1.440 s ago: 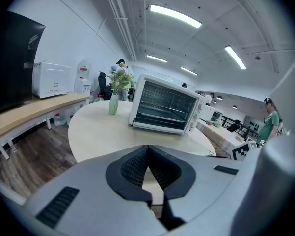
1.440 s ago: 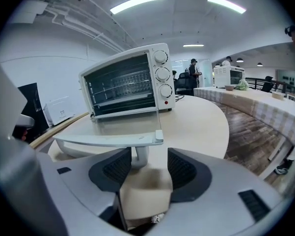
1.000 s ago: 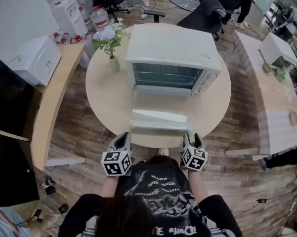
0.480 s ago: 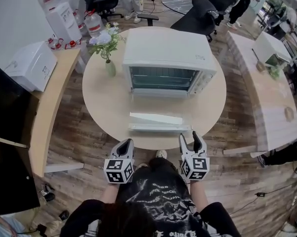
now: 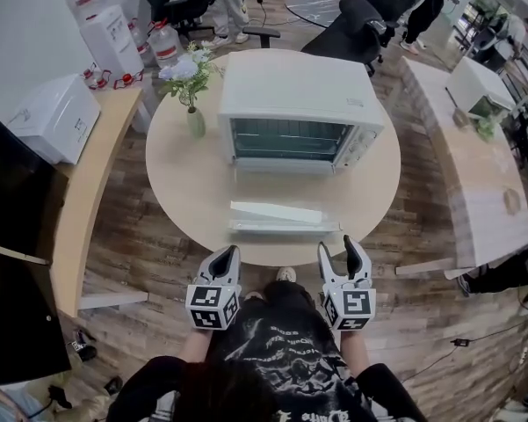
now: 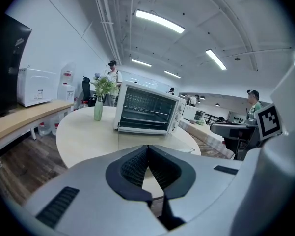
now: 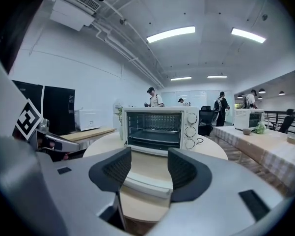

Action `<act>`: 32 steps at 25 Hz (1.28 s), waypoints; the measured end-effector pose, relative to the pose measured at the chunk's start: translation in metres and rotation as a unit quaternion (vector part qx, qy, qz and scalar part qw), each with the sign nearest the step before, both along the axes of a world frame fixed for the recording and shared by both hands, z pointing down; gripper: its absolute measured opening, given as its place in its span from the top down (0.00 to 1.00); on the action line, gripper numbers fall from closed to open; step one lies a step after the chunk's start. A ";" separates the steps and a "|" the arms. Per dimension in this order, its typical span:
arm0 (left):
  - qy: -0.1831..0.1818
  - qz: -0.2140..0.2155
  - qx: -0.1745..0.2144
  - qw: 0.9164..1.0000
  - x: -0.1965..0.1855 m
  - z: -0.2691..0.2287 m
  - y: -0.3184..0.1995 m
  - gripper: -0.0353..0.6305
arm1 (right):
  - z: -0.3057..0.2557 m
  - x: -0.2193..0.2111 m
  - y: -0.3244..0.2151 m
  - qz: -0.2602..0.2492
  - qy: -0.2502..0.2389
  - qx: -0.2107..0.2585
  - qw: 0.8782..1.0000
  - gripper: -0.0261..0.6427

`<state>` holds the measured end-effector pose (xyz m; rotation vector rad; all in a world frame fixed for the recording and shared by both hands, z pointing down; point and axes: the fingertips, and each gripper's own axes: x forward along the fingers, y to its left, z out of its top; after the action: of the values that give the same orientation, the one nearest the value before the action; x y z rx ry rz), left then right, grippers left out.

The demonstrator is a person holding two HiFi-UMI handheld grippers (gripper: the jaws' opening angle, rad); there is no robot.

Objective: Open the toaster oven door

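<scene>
The white toaster oven (image 5: 299, 104) stands at the middle of the round table (image 5: 184, 183). Its glass door (image 5: 279, 212) hangs fully down, flat over the table, with the handle bar (image 5: 284, 228) at the near edge. My left gripper (image 5: 227, 254) is shut and empty, just off the table's near rim. My right gripper (image 5: 337, 248) is open, its jaws have just been opening, and nothing is between them. It hovers near the handle's right end, apart from it. The left gripper view shows shut pads (image 6: 137, 165) before the oven (image 6: 147, 113). The right gripper view shows the door (image 7: 146, 183) beyond the open gripper (image 7: 148, 167).
A vase of flowers (image 5: 193, 104) stands on the table left of the oven. A side bench (image 5: 97, 174) with a white box (image 5: 57, 112) and a black panel (image 5: 18, 236) runs on the left. Office chairs (image 5: 356, 25) and people are behind; a long table (image 5: 474, 165) is on the right.
My right gripper has lifted off the door handle's right end and pulled back toward me, its jaws spread wider. The left gripper has risen a little. The door stays down.
</scene>
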<state>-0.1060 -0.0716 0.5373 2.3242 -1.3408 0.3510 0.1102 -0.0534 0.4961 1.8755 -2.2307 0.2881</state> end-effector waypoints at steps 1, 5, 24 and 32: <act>0.000 0.000 0.001 1.000 0.000 -0.001 0.000 0.92 | -0.001 0.000 0.001 0.000 0.003 -0.001 1.000 0.61; 0.002 0.002 0.003 1.000 0.002 -0.001 0.002 0.92 | 0.003 -0.001 0.006 0.002 0.014 -0.010 1.000 0.71; 0.001 -0.005 0.011 1.000 -0.011 -0.002 0.013 0.92 | -0.005 -0.021 0.012 -0.010 0.014 0.004 1.000 0.95; 0.000 0.010 0.014 1.000 -0.008 0.001 0.018 0.92 | 0.000 -0.024 0.014 -0.004 0.023 0.001 1.000 0.95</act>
<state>-0.1141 -0.0535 0.5382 2.3610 -1.3315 0.3401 0.0859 -0.0390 0.4958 1.8553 -2.2082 0.2390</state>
